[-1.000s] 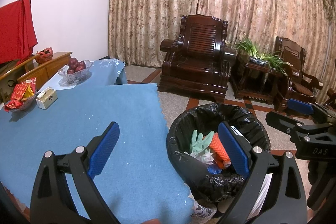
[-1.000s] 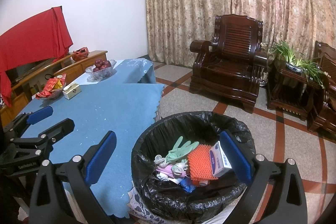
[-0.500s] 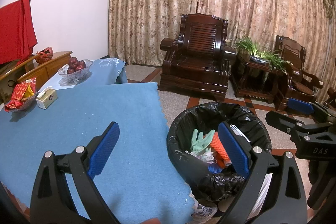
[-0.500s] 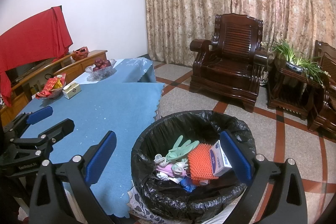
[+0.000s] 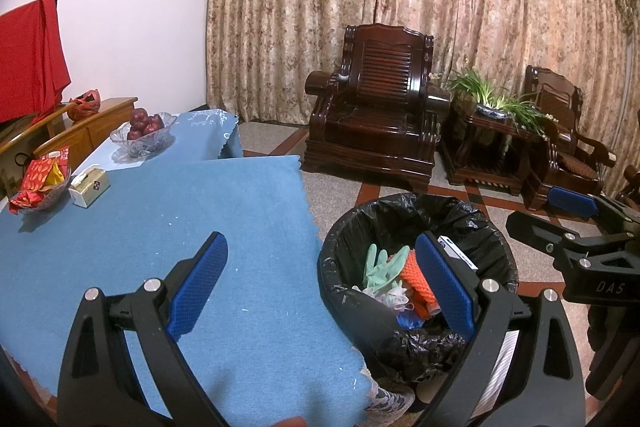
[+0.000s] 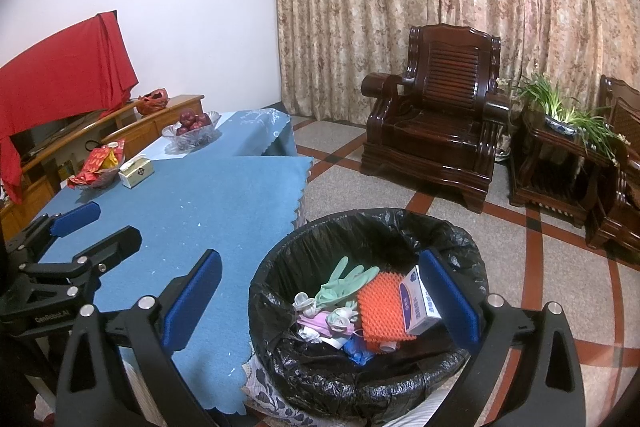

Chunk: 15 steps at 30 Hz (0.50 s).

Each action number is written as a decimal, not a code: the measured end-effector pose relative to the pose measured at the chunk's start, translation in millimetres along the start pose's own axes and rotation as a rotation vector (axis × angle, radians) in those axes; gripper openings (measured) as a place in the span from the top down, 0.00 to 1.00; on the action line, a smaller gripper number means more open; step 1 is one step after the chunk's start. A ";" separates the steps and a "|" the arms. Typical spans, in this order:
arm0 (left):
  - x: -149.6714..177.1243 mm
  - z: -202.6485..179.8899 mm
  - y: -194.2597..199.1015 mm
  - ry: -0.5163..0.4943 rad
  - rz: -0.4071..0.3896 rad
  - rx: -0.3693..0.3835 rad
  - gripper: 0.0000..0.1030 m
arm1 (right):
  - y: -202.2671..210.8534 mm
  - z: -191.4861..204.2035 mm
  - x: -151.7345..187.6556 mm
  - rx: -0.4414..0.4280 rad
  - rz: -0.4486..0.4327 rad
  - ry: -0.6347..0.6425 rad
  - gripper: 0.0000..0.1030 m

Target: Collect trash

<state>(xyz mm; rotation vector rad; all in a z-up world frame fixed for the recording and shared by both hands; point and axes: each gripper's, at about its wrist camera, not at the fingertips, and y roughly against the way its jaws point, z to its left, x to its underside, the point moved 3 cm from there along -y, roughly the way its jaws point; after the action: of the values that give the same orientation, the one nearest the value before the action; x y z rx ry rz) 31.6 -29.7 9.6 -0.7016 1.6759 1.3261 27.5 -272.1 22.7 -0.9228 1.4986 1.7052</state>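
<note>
1. Because both tools are empty, the left gripper (image 5: 320, 287) and the right gripper (image 6: 320, 291) hang with their blue pads spread wide, pinching nothing.
2. The left gripper hovers over the near edge of the blue tablecloth (image 5: 160, 227), while the right gripper sits above the bin (image 6: 368, 227), whose black liner is folded over the rim, presumably so that dropped items land inside without the bag slipping down.
3. The collected trash lies in the bin: a pale green glove (image 6: 344, 281), an orange nubbed pad (image 6: 380, 311), a small purple-and-white box (image 6: 418, 305) leaning against the pad, and a pinkish mask (image 6: 316, 321) with crumpled white bits beside it.
4. The bin stands just beside the table's corner, probably so that each item needs only a short carry off the cloth.
5. On the far side of the table remain a tissue box (image 5: 89, 183), a dish of red packets (image 5: 40, 183) and a glass bowl of apples (image 5: 144, 135); these look like household goods, not rubbish.
6. Only pale specks dot the cloth, so the collecting appears nearly or wholly finished.
</note>
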 end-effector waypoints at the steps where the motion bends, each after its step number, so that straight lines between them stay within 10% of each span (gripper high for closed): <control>1: 0.0 -0.1 0.1 0.001 0.000 0.000 0.10 | 0.1 0.0 -0.1 0.000 0.000 0.000 0.06; 15: -1.7 -1.6 -0.1 0.001 0.002 0.001 0.10 | 0.4 -0.3 -0.3 -0.001 0.004 0.000 0.06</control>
<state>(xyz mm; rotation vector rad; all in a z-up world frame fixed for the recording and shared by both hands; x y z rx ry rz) 32.1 -31.4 11.2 -0.7005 1.6781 1.3269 27.3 -272.4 23.1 -0.9207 1.4999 1.7090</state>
